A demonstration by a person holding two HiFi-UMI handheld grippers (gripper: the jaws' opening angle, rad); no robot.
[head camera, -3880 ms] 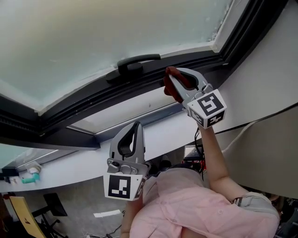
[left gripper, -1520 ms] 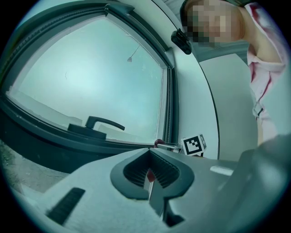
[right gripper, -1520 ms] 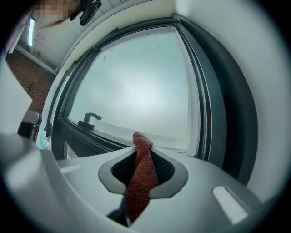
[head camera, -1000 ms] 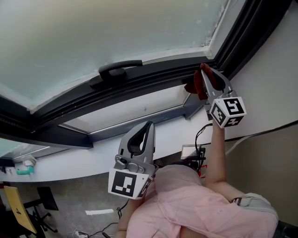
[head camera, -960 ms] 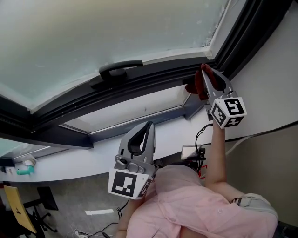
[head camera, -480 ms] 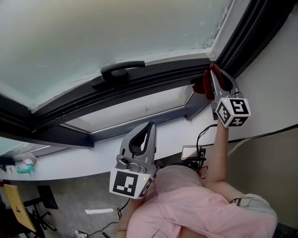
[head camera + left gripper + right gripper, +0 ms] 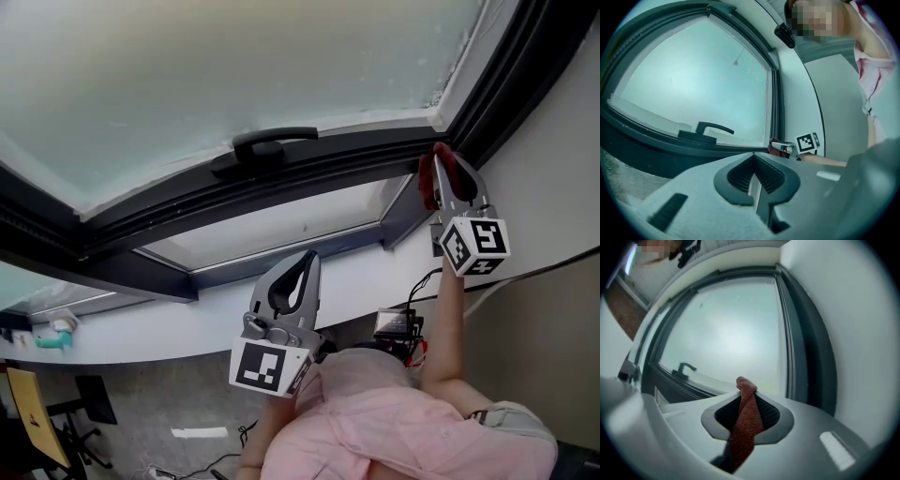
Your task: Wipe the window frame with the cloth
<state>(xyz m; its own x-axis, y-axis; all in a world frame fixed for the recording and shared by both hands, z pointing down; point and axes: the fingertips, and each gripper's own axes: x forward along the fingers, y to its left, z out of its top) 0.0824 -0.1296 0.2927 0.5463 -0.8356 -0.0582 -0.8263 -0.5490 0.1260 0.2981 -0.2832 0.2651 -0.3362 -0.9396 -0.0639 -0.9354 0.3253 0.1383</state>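
A red-brown cloth [image 7: 431,172] is clamped in my right gripper [image 7: 444,165], which presses it against the dark window frame [image 7: 356,155] at the lower right corner of the pane. In the right gripper view the cloth [image 7: 745,420] runs up between the shut jaws of the right gripper [image 7: 746,394], its tip poking out toward the glass. My left gripper [image 7: 302,267] hangs lower, below the frame, jaws together and empty. The left gripper view shows its shut left gripper [image 7: 754,166], with the right gripper [image 7: 780,146] and cloth [image 7: 774,142] at the frame corner.
A black window handle [image 7: 262,148] sits on the frame left of the cloth. The frosted pane [image 7: 234,66] fills the top. A white sill [image 7: 187,319] runs beneath, a grey wall [image 7: 553,169] stands right. Cables and a small device [image 7: 398,323] lie near the person's pink sleeve.
My right gripper with the cloth has slid rightward along the lower frame, from near the handle into the right corner. The left gripper has barely shifted.
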